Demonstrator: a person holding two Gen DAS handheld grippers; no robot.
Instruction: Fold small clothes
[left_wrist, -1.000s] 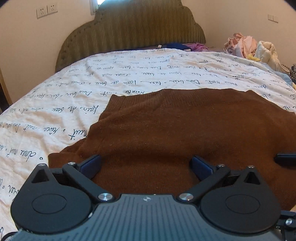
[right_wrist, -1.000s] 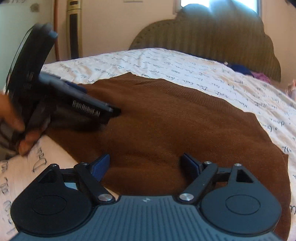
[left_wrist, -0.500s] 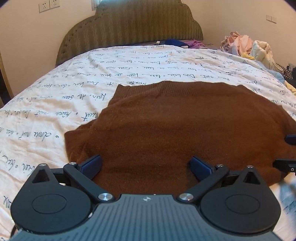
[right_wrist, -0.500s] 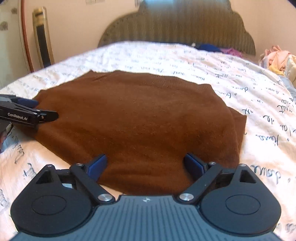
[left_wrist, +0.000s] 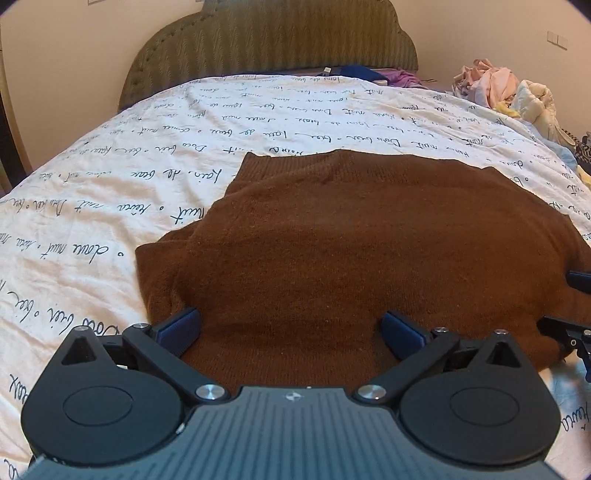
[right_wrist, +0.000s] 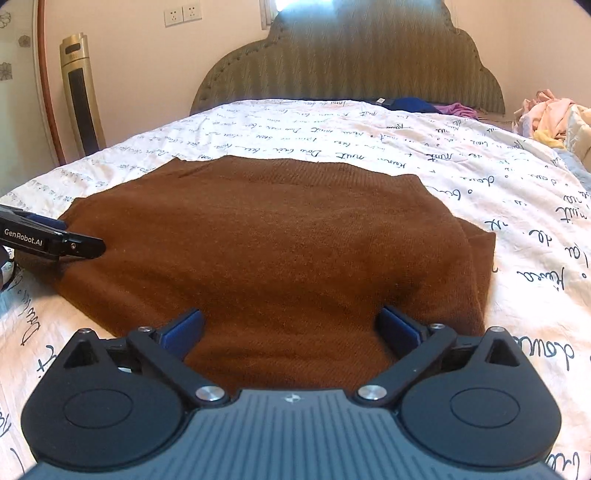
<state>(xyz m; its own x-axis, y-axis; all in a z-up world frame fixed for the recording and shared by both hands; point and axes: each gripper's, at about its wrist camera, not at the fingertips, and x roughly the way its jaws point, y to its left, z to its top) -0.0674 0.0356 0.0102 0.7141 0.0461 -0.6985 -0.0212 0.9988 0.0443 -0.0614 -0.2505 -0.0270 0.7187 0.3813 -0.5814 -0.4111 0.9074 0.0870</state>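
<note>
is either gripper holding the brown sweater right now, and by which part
Nothing is held. Both the left gripper and the right gripper are open above the brown sweater, which lies flat on the bed.

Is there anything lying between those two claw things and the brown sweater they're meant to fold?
Nothing visible. The brown sweater lies flat on the bedspread, directly under the open left gripper and right gripper. Other clothes lie far off by the headboard.

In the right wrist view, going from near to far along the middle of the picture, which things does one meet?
Right gripper, open → brown sweater lying flat → white bedsheet with script print → blue garment by the headboard → olive headboard.
</note>
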